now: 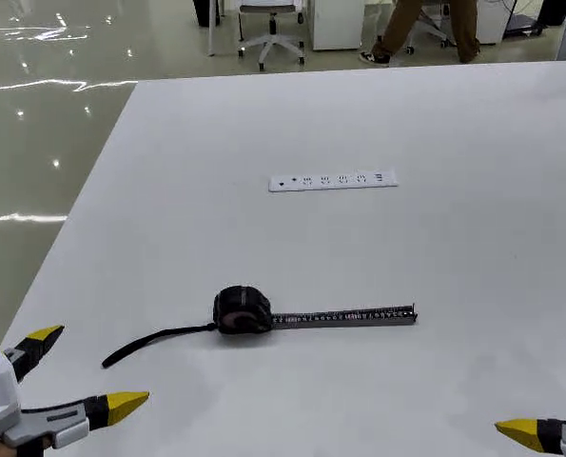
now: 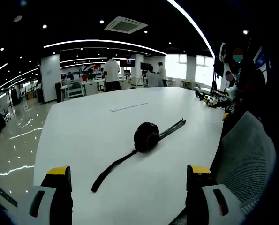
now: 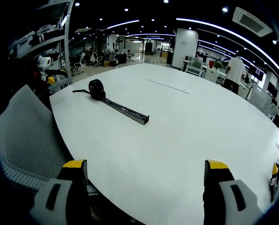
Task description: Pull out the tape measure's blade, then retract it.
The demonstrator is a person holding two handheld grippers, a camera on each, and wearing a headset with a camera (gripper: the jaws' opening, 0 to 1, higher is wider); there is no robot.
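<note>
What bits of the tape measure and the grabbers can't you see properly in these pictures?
- Numbers on the blade: too small to read in the head view, and blurred in both gripper views.
- Any button or writing on the tape measure case: too dark and small.
- Right gripper: mostly cut off by the head view's bottom-right corner.

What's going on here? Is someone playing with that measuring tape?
A person holds a gripper in each hand at a white table. The left gripper and the right gripper are both open and touch nothing. The tape measure lies on the table ahead of them, its blade pulled out and its strap trailing the other way. A power strip lies farther back.
</note>
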